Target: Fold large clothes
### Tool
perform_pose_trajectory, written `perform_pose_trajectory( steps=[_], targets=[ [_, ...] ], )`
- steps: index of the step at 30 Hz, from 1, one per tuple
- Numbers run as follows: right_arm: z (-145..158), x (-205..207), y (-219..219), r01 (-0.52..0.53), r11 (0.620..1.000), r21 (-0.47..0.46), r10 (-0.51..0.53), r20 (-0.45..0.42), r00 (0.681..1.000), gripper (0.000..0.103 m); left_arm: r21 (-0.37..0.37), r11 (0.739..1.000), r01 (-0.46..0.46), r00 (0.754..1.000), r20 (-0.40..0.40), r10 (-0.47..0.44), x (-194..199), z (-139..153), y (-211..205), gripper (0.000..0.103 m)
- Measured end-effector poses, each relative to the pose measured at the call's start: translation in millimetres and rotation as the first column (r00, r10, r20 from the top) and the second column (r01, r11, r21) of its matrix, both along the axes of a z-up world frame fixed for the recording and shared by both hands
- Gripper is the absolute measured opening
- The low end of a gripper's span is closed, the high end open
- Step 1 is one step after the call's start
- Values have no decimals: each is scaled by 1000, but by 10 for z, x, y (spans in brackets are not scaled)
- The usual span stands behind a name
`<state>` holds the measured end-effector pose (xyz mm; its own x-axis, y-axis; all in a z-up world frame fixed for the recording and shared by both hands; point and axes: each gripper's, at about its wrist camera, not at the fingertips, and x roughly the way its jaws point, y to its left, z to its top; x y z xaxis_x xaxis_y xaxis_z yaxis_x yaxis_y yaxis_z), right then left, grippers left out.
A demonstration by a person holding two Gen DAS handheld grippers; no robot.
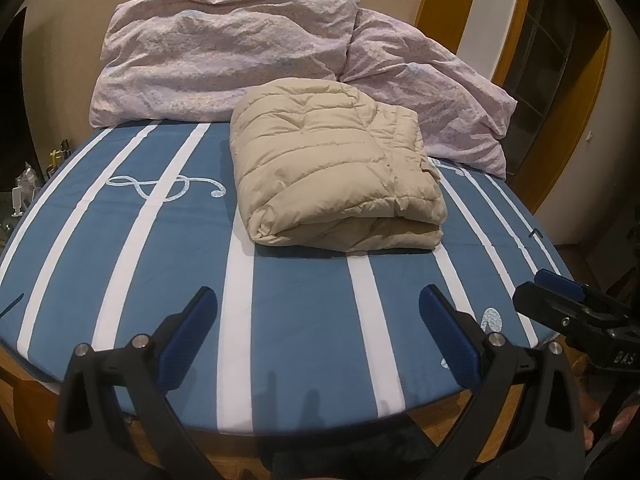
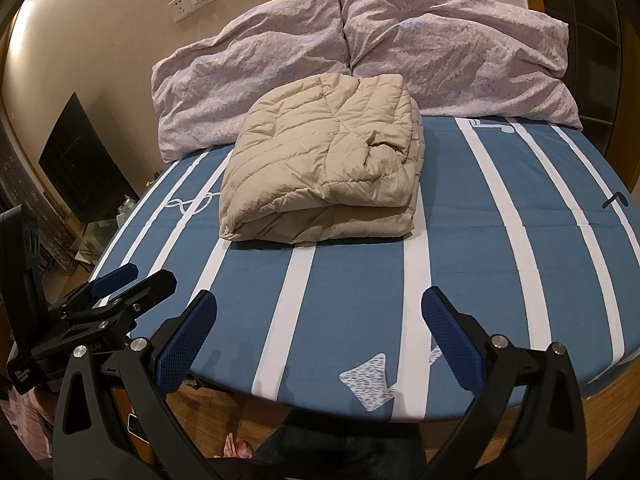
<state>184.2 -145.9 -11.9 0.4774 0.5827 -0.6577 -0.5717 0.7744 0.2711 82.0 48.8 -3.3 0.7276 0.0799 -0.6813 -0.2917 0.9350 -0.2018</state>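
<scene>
My left gripper and right gripper both gape wide and empty over the near edge of the blue white-striped bed sheet, while the folded beige quilted down jacket lies at twelve o'clock before the crumpled lilac pillows, puffy enough, I judge, to spring open.

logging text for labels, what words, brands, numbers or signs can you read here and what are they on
"BAS": white letters, cut off at the frame edge, on the right gripper body in the left wrist view.
Small white print on the left gripper body in the right wrist view: too small to read.
Treble clef and music note signs printed on the blue striped bed sheet.
Beige folded down jacket: no text visible.
</scene>
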Motion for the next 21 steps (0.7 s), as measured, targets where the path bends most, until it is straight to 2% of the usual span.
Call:
perform_pose_trajectory(
  steps=[21],
  targets=[
    [-5,10,9,0,1000,0,0,-5,1000,102,-11,1000,16,1000,-3,-16,76,16,-13,100]
  ],
)
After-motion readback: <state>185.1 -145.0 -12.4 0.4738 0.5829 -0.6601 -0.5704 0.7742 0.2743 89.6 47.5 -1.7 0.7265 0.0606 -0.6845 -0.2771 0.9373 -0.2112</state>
